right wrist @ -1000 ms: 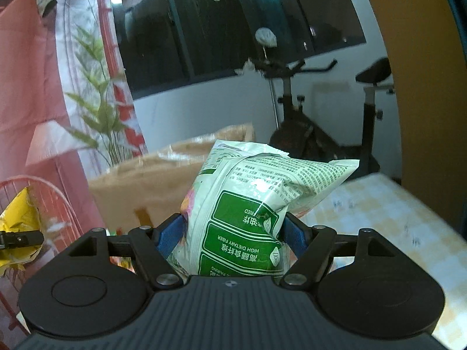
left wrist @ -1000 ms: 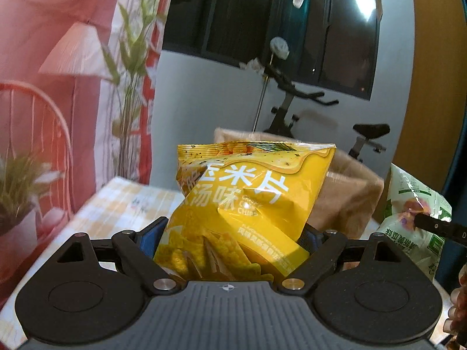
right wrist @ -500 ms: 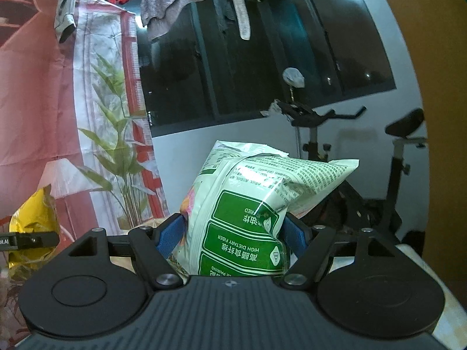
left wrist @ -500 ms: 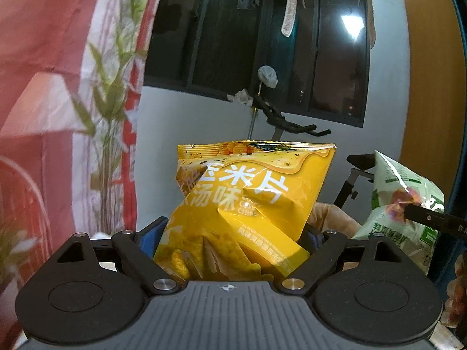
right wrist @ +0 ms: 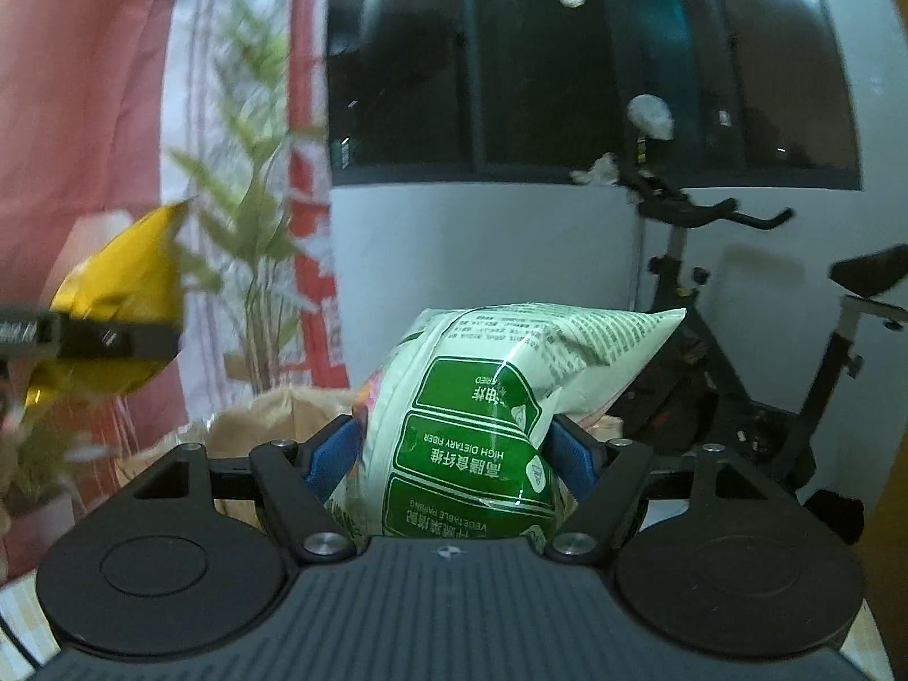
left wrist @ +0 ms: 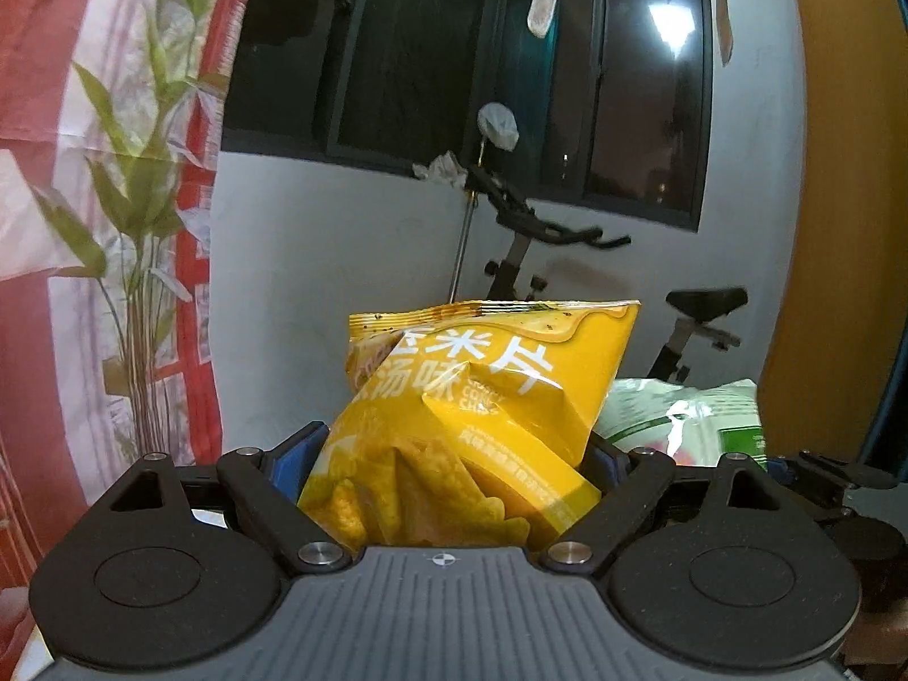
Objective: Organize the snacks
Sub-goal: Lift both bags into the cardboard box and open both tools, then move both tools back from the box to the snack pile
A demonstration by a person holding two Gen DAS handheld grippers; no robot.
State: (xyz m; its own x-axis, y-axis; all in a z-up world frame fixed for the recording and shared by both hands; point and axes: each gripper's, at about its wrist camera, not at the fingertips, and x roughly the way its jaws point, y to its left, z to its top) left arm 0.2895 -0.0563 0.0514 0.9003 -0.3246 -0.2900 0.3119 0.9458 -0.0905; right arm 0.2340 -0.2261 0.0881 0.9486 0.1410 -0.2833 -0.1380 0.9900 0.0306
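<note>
Left wrist view: the left gripper [left wrist: 448, 454] is clamped on a yellow chip bag [left wrist: 482, 408]. The blue pads press the bag's lower half from both sides, with the jaws set wide around its bulk. The bag stands upright, top seam level, white lettering facing the camera, held in the air in front of a grey wall. Just right of it and behind, a green and white snack bag [left wrist: 698, 420] shows, with part of the right gripper's dark frame [left wrist: 823, 471] at the right edge. Far background: an exercise bike [left wrist: 545, 238] under a dark window [left wrist: 465, 51]; a curtain with a leaf print [left wrist: 113, 181] fills the left.

Right wrist view: the right gripper [right wrist: 454, 454] is closed on the green and white snack bag [right wrist: 482, 425], pads squeezing its middle from both sides at a moderate spread. The bag leans to the right, its print upside down to the camera. At the left edge the yellow chip bag [right wrist: 119, 306] appears blurred, pinched by a finger of the left gripper [right wrist: 85, 335]. A brown paper bag [right wrist: 272, 420] sits low behind the right gripper, mouth open. A strip of checked tabletop [right wrist: 17, 624] shows at the bottom left. The exercise bike [right wrist: 738, 295] stands far right.
</note>
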